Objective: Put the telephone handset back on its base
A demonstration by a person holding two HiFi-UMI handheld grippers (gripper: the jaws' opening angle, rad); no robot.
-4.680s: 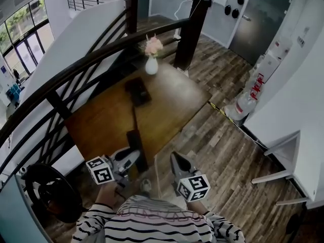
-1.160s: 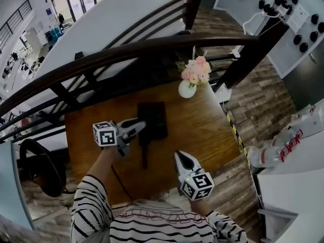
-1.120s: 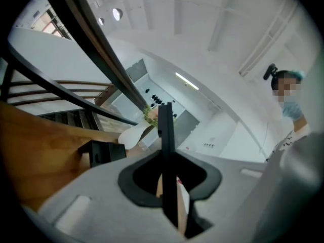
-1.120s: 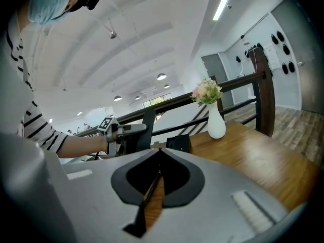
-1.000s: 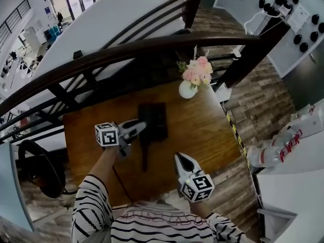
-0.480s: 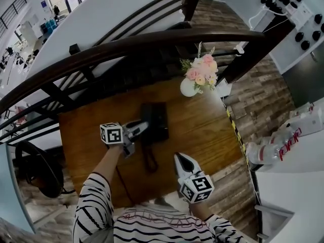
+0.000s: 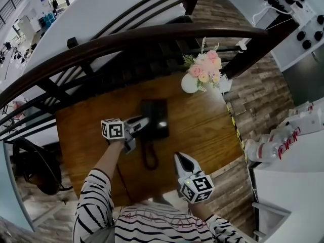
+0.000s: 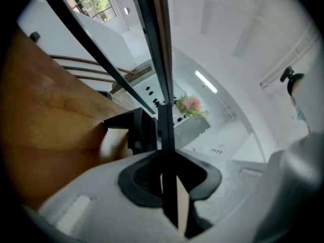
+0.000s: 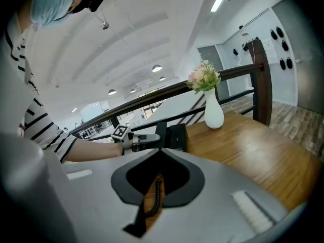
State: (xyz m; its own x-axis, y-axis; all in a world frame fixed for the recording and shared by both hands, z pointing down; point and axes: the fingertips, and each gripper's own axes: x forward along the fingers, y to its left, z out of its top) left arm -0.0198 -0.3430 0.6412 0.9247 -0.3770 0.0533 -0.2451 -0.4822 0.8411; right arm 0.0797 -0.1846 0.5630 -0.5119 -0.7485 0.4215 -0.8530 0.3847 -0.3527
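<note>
The black telephone base [image 7: 157, 116] sits mid-table on the wooden table [image 7: 202, 130]. My left gripper [image 7: 143, 124] is shut on the black handset [image 7: 146, 134], holding it at the base's near left edge. In the left gripper view the handset [image 8: 165, 110] runs edge-on up between the jaws, with the base [image 8: 132, 131] just behind to the left. Its coiled cord [image 7: 149, 158] loops below. My right gripper [image 7: 180, 161] hovers shut and empty over the table's near edge, right of the cord. From the right gripper view I see the handset [image 9: 158, 134] upright against the base [image 9: 177, 135].
A white vase of pink flowers [image 7: 191, 83] stands at the table's far right corner. A dark stair railing [image 7: 152, 38] runs along the far side. The cord [image 7: 121, 178] trails off the near edge. White jugs [image 7: 263, 148] stand on the floor to the right.
The left gripper has carried the handset a little farther up the table towards the base, and the cord now forms a loop. The right gripper stays in place.
</note>
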